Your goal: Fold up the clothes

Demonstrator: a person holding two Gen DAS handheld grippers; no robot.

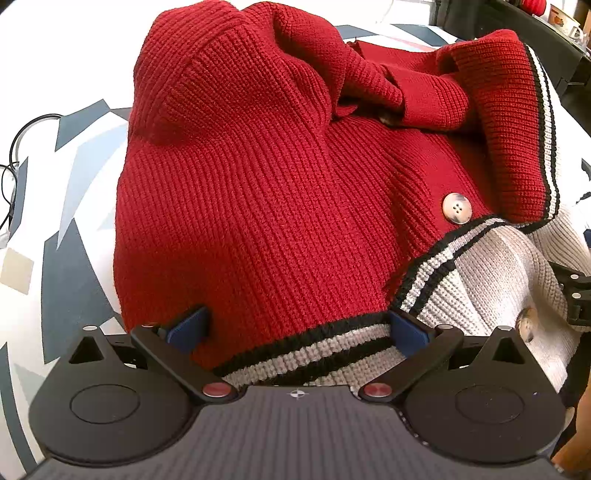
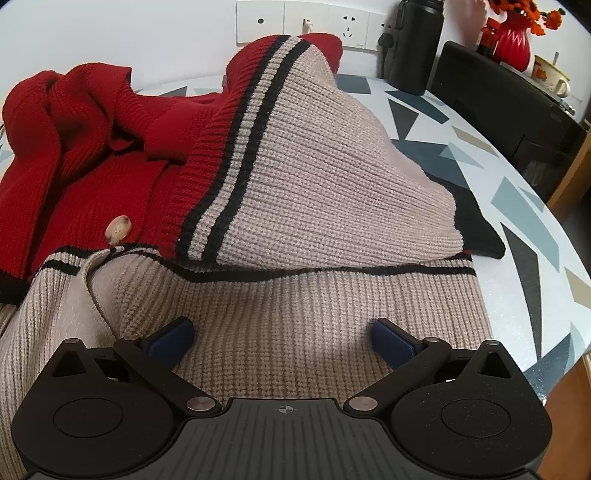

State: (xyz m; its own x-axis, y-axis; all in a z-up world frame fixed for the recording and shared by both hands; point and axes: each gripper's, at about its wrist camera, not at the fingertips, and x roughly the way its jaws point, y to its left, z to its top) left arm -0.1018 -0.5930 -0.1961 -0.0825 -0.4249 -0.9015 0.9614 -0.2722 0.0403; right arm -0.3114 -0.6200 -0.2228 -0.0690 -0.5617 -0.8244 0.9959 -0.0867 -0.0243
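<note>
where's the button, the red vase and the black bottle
button (image 1: 457,208): left wrist view, centre of its face
red vase (image 2: 513,46): right wrist view, ribbed body
black bottle (image 2: 415,48): right wrist view, mid body

A black bottle (image 2: 413,44) and red vase (image 2: 513,40) stand beyond the patterned table (image 2: 517,177).

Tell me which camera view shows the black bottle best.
The right wrist view. The black bottle stands there at the far table edge, below the wall sockets, and shows nearly whole; only its top is cut by the frame. In the left wrist view the bottle cannot be made out; the cardigan fills it.
</note>
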